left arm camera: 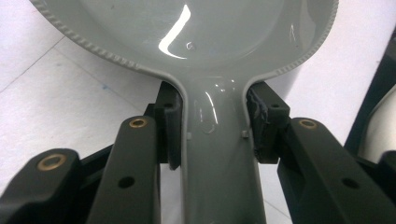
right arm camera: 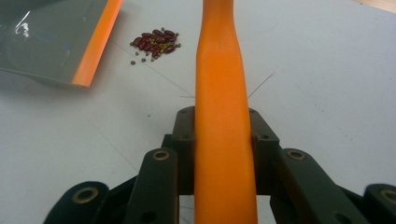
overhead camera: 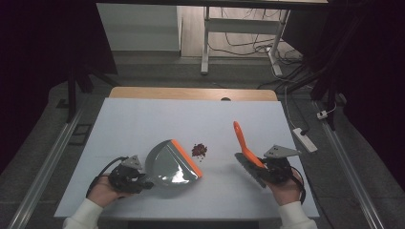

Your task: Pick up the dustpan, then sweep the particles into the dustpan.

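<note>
A grey dustpan (overhead camera: 169, 164) with an orange front lip lies on the white table (overhead camera: 143, 119), left of centre. My left gripper (overhead camera: 145, 183) is shut on its handle (left arm camera: 215, 154), one jaw on each side. A small heap of dark red beans (overhead camera: 199, 150) sits just right of the lip; the same beans (right arm camera: 156, 41) lie far ahead in the right gripper view, beside the dustpan (right arm camera: 56, 42). My right gripper (overhead camera: 260, 169) is shut on a brush (overhead camera: 244, 145) with an orange handle (right arm camera: 223, 116) that points away and to the left; its grey bristle head lies low by the gripper.
The table's wooden far edge (overhead camera: 191, 93) carries a small dark hole. A white power strip (overhead camera: 304, 139) lies on the floor to the right. Desk legs and cables (overhead camera: 248, 45) stand beyond the table. Bare white surface stretches across the far half.
</note>
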Tool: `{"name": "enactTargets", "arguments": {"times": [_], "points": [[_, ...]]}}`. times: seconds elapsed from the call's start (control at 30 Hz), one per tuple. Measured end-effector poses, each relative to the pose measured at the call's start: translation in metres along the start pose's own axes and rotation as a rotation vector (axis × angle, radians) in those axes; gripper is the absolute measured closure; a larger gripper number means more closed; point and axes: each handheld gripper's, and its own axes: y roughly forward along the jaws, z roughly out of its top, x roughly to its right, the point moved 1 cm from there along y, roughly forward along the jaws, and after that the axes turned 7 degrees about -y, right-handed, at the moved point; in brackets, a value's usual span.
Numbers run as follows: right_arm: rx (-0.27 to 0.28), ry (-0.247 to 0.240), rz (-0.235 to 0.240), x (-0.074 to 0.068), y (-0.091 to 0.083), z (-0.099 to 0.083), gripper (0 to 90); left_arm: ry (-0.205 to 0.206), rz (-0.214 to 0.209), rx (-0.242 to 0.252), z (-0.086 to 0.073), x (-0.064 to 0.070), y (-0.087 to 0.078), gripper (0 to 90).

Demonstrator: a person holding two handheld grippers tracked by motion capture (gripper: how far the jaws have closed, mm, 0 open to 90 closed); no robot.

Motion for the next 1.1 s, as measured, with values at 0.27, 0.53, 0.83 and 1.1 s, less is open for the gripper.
{"name": "enactTargets", "arguments": {"times": [0.27,0.53,0.83,1.1], "points": [[0.000,-0.013,0.006,-0.004,0.008,0.008,70.0,0.008,-0.011,-0.008,0.002,0.001,0.001,61.8],[-0.013,-0.048,0.036,-0.010,0.030,0.031,70.0,0.011,-0.025,-0.023,0.005,-0.001,0.004,61.8],[-0.016,-0.068,0.042,-0.012,0.055,0.069,70.0,0.005,-0.036,-0.035,0.006,-0.001,0.007,61.8],[-0.028,-0.058,0.063,-0.009,0.078,0.088,70.0,0.000,-0.040,-0.041,0.007,-0.001,0.008,61.8]]}}
